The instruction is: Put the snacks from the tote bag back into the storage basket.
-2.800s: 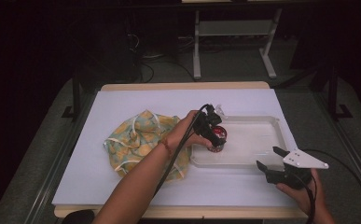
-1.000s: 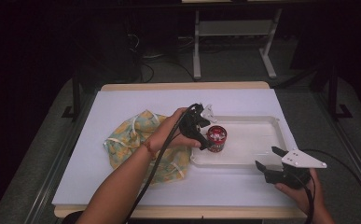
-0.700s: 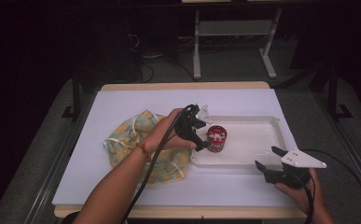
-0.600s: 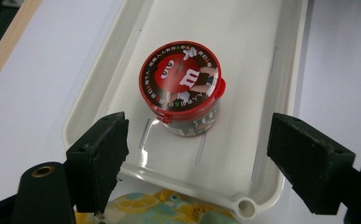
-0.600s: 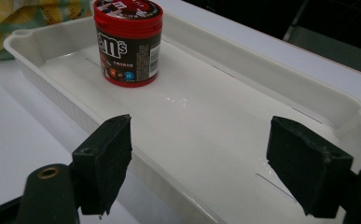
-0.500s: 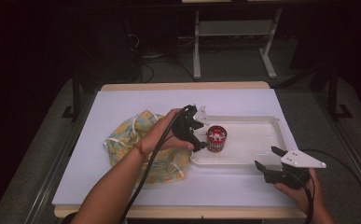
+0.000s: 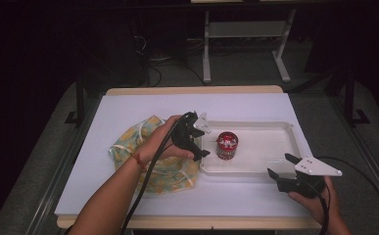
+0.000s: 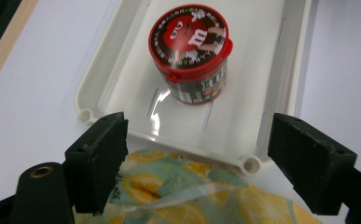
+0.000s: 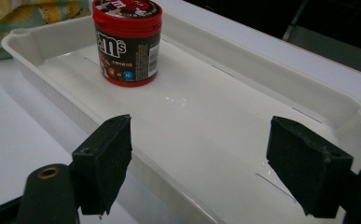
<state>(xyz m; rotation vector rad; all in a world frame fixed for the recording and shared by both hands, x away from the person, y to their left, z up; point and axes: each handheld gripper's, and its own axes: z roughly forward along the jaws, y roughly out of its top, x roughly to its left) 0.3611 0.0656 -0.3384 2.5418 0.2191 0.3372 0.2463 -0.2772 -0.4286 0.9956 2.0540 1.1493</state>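
Candy tub (red lid, upright) stands in the left end of the white tray. Left gripper just left of the tub, jaws spread, holding nothing, above the lemon-print cloth. Right gripper near the tray's front right corner, released

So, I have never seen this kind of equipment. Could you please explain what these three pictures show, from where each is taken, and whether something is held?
A person holds a two-jaw tool in each hand. The high view looks down from above: the left gripper is at the tray's end, the right gripper near its front edge. Each of the other two pictures comes from a camera riding on one gripper, looking between its black jaws. On the white table sits a white tray with a red-lidded candy tub standing upright inside. A yellow lemon-print cloth bag lies beside the tray. Both grippers are open and hold nothing.
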